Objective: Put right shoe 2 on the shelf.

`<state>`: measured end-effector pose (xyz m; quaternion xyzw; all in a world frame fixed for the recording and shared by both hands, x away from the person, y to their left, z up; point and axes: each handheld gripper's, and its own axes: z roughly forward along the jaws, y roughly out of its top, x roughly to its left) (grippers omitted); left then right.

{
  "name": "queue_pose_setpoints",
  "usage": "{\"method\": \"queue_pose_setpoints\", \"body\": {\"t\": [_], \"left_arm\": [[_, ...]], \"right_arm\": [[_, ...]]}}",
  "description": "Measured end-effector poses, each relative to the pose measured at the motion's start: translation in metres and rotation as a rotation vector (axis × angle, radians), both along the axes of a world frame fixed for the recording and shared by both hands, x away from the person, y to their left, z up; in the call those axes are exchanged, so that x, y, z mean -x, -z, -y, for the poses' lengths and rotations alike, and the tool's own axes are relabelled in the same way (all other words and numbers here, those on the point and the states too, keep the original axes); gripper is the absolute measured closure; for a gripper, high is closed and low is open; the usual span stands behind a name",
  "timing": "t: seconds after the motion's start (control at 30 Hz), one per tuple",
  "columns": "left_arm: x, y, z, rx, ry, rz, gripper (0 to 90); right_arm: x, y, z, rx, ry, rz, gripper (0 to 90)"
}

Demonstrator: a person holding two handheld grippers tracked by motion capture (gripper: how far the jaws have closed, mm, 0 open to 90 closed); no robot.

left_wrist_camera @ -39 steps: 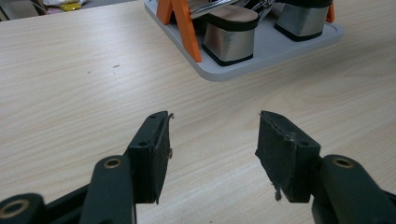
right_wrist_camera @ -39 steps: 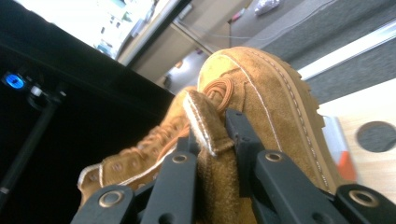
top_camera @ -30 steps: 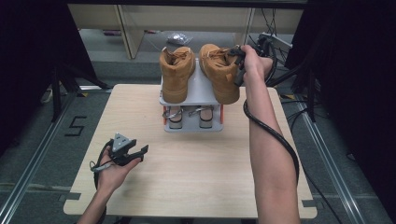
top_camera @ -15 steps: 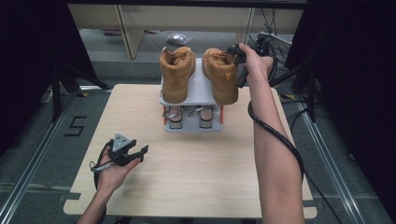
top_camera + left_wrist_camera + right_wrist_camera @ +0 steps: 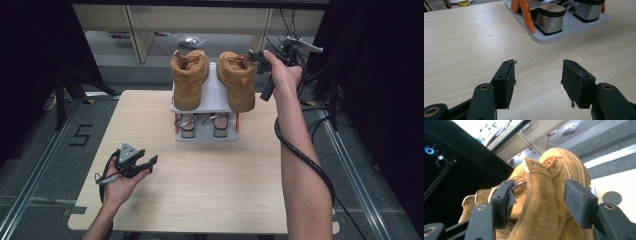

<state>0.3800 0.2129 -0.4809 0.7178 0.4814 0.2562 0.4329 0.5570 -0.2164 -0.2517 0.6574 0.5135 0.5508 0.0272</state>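
the step in hand is reading as a release: the right gripper (image 5: 256, 56) is sitting at the collar of the right-hand tan boot (image 5: 236, 80), which is standing on the top shelf of the small grey shoe rack (image 5: 207, 97) at the far edge of the table (image 5: 210, 180), beside its partner, the left-hand tan boot (image 5: 189, 77). the jaws of the right gripper have just been opening, and in the right gripper view the boot's upper (image 5: 541, 202) is lying between the two pads with a sliver of daylight on the right pad's side; the left pad is looking close to the eyelet flap, contact there is uncertain, but it is not reading as a squeeze. so: jaws apart, boot between them, not clamped. the left gripper (image 5: 145, 162) is resting low over the near left of the table, jaws wide apart with nothing but bare tabletop between them (image 5: 536, 75), well apart from the rack; a pair of silver block-heeled sandals (image 5: 550, 18) is sitting on the rack's lower tray ahead of it. judgement for the next move: the right hand is needing to back straight off along the jaw line so neither pad is dragging the collar and tipping the boot off the shelf; the boot is looking settled upright, toe toward the person.
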Motion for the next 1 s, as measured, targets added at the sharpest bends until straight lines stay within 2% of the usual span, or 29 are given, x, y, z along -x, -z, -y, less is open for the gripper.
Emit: {"method": "queue_pose_setpoints", "body": {"t": [0.07,0.17,0.2,0.27,0.3,0.33,0.4,0.5,0.67,0.7,0.73,0.77,0.8,0.83,0.9,0.93,0.97,1.0], "left_arm": [[0.0,0.001,0.0,0.004,0.005,0.0,43.7],[0.0,0.001,0.001,0.004,0.003,-0.001,43.7],[0.0,0.001,0.001,0.003,0.003,-0.001,43.7],[0.0,0.001,0.001,0.002,0.003,-0.001,43.7],[0.0,0.001,0.001,0.001,0.003,-0.001,43.7],[0.0,0.001,0.001,0.0,0.004,-0.001,43.7],[0.0,0.002,0.001,-0.003,0.007,-0.001,43.7],[0.0,0.002,0.001,-0.004,0.006,-0.004,43.7],[0.001,0.001,0.001,-0.004,0.003,-0.002,43.7],[0.001,0.001,0.001,-0.004,0.003,-0.002,43.7],[0.001,0.001,0.001,-0.004,0.002,-0.001,43.7],[0.001,0.001,0.001,-0.004,0.002,-0.001,43.7],[0.001,0.002,0.001,-0.005,0.003,-0.002,43.7],[0.001,0.002,0.001,-0.006,0.003,-0.003,43.7],[0.001,0.002,0.001,-0.007,0.005,-0.005,43.7],[0.0,0.002,0.001,-0.004,0.01,-0.008,43.7],[0.0,0.003,0.001,-0.004,0.009,-0.008,43.7],[0.0,0.003,0.001,-0.003,0.008,-0.007,43.7]], "right_arm": [[0.006,0.003,0.006,-0.014,-0.014,0.013,43.0],[0.012,0.006,0.012,-0.005,-0.024,0.036,43.5],[0.016,0.006,0.013,-0.028,-0.021,0.02,43.6],[0.021,0.008,0.018,-0.041,-0.031,0.037,44.3],[0.024,0.01,0.021,-0.031,-0.033,0.049,45.3],[0.028,0.01,0.023,-0.046,-0.04,0.047,46.5],[0.032,0.012,0.028,-0.046,-0.052,0.066,49.3],[0.039,0.013,0.032,-0.049,-0.061,0.059,55.6],[0.047,0.025,0.037,-0.005,-0.09,0.057,69.6],[0.049,0.028,0.038,-0.004,-0.096,0.04,72.2],[0.05,0.033,0.039,0.032,-0.098,0.056,74.7],[0.052,0.037,0.038,0.034,-0.111,0.033,77.4],[0.052,0.041,0.038,0.05,-0.117,0.042,80.0],[0.053,0.045,0.037,0.05,-0.12,0.027,83.1],[0.056,0.051,0.035,0.085,-0.134,0.015,87.8],[0.057,0.056,0.033,0.083,-0.139,0.0,89.9],[0.058,0.058,0.032,0.087,-0.147,-0.009,90.0],[0.059,0.062,0.031,0.112,-0.161,-0.003,90.0]]}}
